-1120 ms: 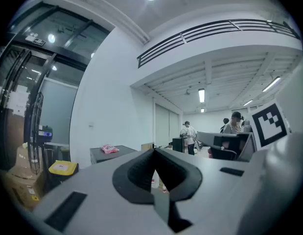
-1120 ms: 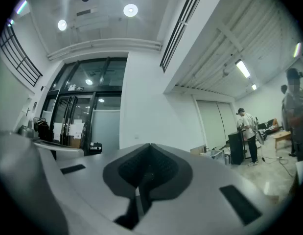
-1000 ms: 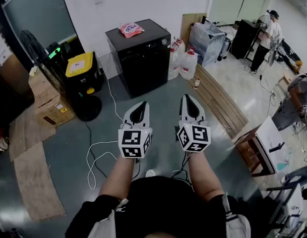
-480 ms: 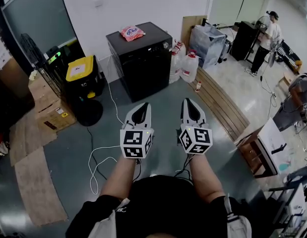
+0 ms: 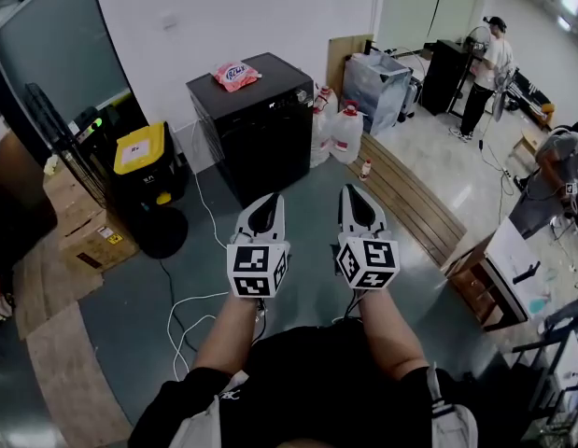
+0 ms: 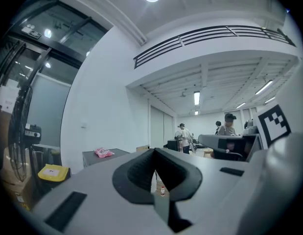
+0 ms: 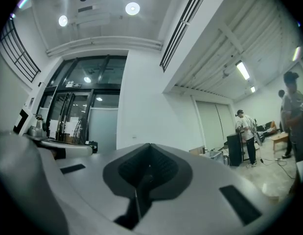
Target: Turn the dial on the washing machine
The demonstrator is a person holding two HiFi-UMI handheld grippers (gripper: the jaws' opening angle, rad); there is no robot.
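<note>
Washing machine [image 5: 260,129] sits a touch further left and higher in the head view than a second ago, and more of the far room shows. It is a black box against the white wall, well ahead of both grippers, with a pink packet [image 5: 234,73] lying on its top. Its dial is too small to make out. A yellow-lidded bin [image 5: 139,147] stands to its left and water jugs [image 5: 345,129] just beside its right side. The left gripper [image 5: 267,199] and right gripper [image 5: 356,189] hang side by side over the grey floor, apart from each other. Each has its jaws pressed together at the tips, holding nothing. A white cable [image 5: 190,315] trails over the floor below the left one.
</note>
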